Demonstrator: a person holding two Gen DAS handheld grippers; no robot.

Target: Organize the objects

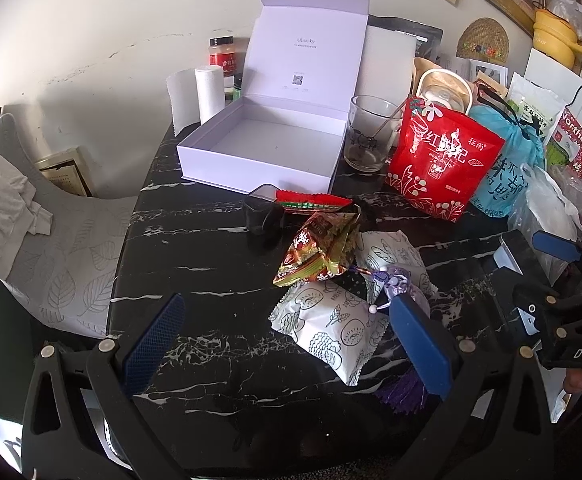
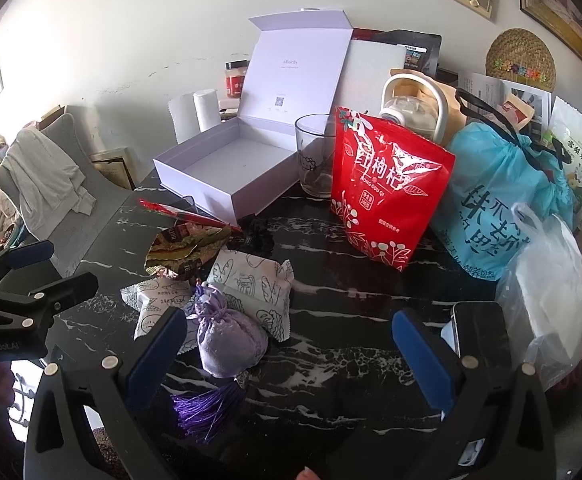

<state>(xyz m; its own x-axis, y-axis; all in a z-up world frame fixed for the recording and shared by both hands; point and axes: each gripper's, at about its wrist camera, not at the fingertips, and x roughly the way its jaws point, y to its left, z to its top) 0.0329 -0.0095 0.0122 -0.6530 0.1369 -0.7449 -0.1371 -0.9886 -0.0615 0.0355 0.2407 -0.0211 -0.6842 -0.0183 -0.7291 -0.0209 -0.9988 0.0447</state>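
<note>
While both tools are held low over the black marbled table (image 1: pixel 195 240), the left gripper (image 1: pixel 287 344) is seen with its blue-padded fingers spread wide and nothing between them, and the right gripper (image 2: pixel 291 344) is likewise wide open and empty. Just ahead of the right gripper's left finger a lavender sachet (image 2: pixel 229 340) is lying on the table, its purple tassel (image 2: pixel 207 404) trailing toward the camera; in the left wrist view most of that sachet is hidden behind the left gripper's right finger. Touching the sachet are two white patterned snack packets (image 1: pixel 331 328), and resting partly on them is a crumpled green-and-gold wrapper (image 1: pixel 319 248). Beyond these a red-edged flat packet (image 1: pixel 311 202) is leaned on a small dark clear cup (image 1: pixel 261 212). Farther back the white gift box (image 1: pixel 259 148) is set open, its lid upright against the wall and its tray empty. Beside the box on its right a drinking glass (image 1: pixel 369 136) is standing, then a red goji pouch (image 2: pixel 387 188), a blue drawstring bag (image 2: pixel 495 200) and a white plastic bag (image 2: pixel 555 292). A dark phone (image 2: pixel 479 328) is lying just beside the right gripper's right finger. A roll of paper towel (image 1: pixel 209 94) and a red-labelled jar (image 1: pixel 222 52) are placed at the wall left of the box.
</note>
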